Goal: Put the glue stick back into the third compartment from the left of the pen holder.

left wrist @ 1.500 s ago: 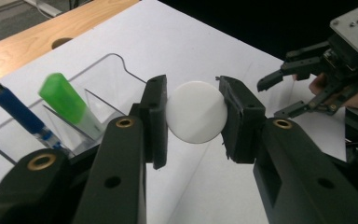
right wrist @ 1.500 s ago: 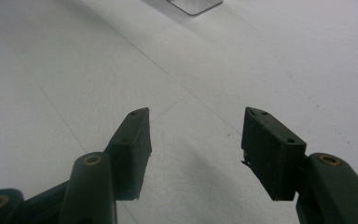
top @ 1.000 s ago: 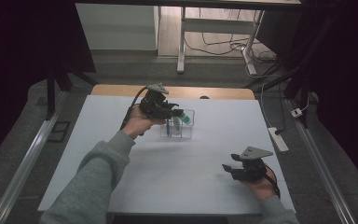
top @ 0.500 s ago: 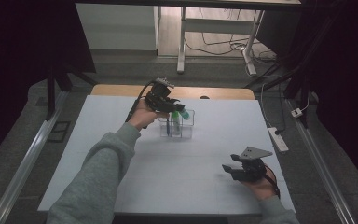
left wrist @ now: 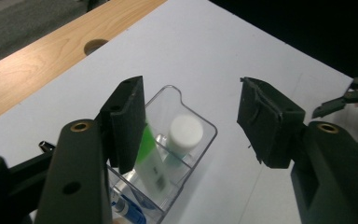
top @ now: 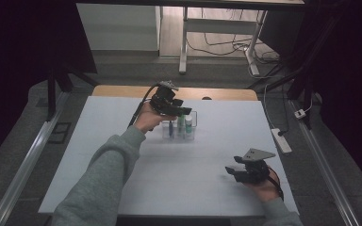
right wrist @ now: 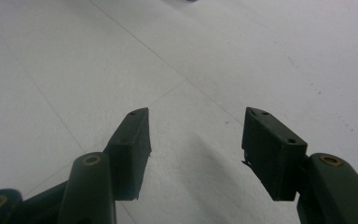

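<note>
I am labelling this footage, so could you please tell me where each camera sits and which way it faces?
High view: above the person's side, facing forward and down on the white table; forearms, hands, left gripper, right gripper.
Left gripper view: down between its open jaws into the clear organizer.
Right gripper view: along open jaws onto bare table.
Shared: the organizer in the high and left gripper views.

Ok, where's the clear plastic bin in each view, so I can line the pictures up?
High view: clear bin at table centre, just below the left gripper.
Left gripper view: bin low centre, between the open jaws.
Right gripper view: not in it; bare white tabletop.
Shared landmark: the white tabletop.
</note>
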A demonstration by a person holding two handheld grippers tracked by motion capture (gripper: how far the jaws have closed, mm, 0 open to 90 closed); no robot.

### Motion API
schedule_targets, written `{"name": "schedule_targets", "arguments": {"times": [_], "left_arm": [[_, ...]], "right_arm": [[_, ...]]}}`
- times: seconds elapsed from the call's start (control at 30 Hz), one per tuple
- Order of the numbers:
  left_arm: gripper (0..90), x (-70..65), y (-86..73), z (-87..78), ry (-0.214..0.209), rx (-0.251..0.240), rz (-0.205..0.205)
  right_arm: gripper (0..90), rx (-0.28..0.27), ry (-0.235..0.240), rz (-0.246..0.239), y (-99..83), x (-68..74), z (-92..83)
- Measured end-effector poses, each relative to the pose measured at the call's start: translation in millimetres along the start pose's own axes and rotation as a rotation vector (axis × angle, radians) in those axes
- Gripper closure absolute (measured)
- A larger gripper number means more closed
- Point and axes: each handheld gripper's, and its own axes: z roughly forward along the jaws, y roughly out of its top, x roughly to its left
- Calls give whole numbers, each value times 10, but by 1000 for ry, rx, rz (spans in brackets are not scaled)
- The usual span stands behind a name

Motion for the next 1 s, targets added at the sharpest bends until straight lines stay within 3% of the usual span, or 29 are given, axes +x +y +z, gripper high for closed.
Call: {"name": "schedule_targets", "arguments": {"times": [0.57,0.8,1.0], "left_arm": [[417,-122,-384,-231,-31,-43,48],[422,-188,-736,-409,-44,-55,46],[419,-203,-1046,-559,-34,-58,9]], "right_arm": [[419,2,-4,-4,1,0,1],[419,3,-9,-4,0,-11,-1],[419,5,-14,2,0,-19,-4]]}}
